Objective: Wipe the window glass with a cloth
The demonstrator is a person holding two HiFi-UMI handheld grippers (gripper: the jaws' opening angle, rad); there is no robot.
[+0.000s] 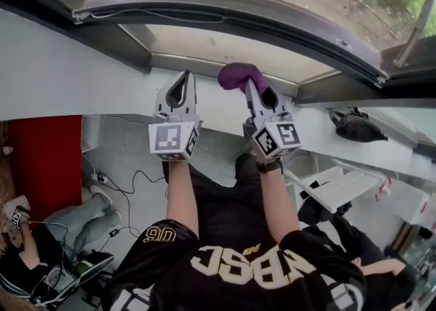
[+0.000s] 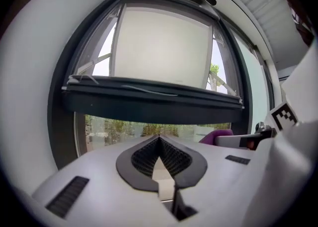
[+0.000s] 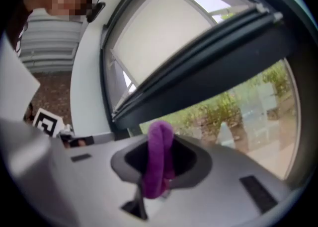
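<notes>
Holding a purple cloth (image 1: 238, 75) pinched between its jaws, the right hand-held gripper (image 1: 257, 92) points up at the window glass (image 3: 238, 116). The left hand-held gripper (image 1: 182, 84) sits just beside it, its jaws drawn together on nothing. Whether the cloth is pressed to the pane or only near it is hard to judge, since the head view looks steeply along the arms. To wipe well, the soft bunched end should meet the glass ahead of the hard jaw tips. Pressure should stay even, the strokes should overlap, and the path should keep clear of the dark frame bar (image 2: 149, 99) that crosses the opening. The right gripper view shows the cloth as a folded loop standing between the jaws, with greenery visible through the lower pane. The head view shows only a rounded wad past the tips. The left gripper view alone shows its ribbed pads (image 2: 144, 156) meeting at the tip.
</notes>
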